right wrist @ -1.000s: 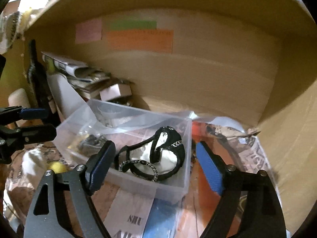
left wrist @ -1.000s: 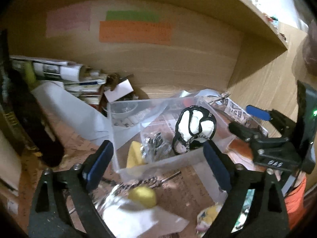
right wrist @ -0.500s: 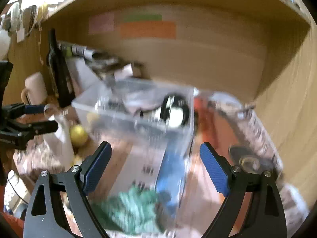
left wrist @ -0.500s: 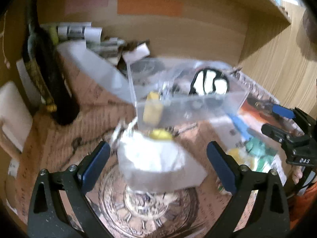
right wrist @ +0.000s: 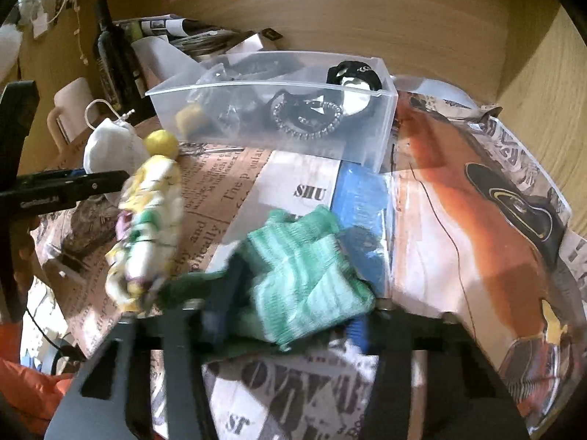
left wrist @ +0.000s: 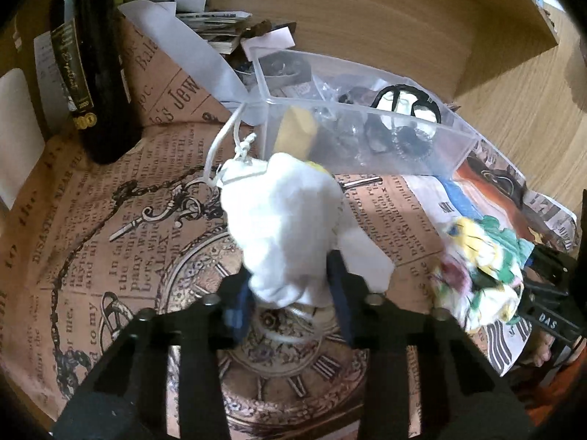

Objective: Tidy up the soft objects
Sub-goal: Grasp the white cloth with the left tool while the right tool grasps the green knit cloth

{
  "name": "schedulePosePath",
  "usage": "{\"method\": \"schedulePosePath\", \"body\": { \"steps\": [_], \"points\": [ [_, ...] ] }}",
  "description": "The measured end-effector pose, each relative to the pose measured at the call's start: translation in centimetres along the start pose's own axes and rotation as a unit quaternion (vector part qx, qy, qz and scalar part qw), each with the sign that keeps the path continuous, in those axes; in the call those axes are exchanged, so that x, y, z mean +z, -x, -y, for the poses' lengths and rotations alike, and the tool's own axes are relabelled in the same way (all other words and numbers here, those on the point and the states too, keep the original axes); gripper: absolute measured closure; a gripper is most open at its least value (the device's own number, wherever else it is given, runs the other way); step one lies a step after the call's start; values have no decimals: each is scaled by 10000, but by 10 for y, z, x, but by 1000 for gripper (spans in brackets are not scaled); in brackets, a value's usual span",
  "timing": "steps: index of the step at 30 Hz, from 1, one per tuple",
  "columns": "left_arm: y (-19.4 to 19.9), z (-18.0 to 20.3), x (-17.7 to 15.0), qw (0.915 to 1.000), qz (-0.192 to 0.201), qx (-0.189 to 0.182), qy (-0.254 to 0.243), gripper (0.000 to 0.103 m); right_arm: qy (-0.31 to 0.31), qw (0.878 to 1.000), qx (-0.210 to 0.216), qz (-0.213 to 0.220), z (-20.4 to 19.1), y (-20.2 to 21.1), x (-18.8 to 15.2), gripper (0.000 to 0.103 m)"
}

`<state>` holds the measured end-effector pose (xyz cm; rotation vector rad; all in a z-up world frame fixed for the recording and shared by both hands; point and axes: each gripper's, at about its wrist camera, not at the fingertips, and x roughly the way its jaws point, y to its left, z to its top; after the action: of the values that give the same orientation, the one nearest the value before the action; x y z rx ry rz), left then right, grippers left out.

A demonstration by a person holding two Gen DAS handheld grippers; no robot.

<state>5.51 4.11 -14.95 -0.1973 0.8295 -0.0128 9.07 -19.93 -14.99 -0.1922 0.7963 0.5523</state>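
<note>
The left gripper (left wrist: 290, 302) clamps the bottom of a white drawstring pouch (left wrist: 282, 227); its pads are mostly hidden by the cloth. The pouch stands up over the middle of the newspaper-covered worktop (left wrist: 110, 227), its long axis toward the clear plastic bin (left wrist: 433, 146) at the back edge, cord end foremost. The right gripper (right wrist: 290, 315) pinches a green knitted cloth (right wrist: 304, 271), blurred, with a yellow-and-white patterned cloth (right wrist: 146, 234) hanging at its left; how that one is held is unclear.
</note>
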Motion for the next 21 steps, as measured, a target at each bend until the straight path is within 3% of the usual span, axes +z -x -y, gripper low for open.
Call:
{"method": "schedulePosePath", "body": {
  "steps": [5,21],
  "points": [
    [14,-2,1,9998,177,-15,3,77,-132,9998,-31,132,7,3,4,83],
    [64,1,49,9932,1132,67,-258,78,-187,9919,-393,1190,25,39,55,86]
  ]
}}
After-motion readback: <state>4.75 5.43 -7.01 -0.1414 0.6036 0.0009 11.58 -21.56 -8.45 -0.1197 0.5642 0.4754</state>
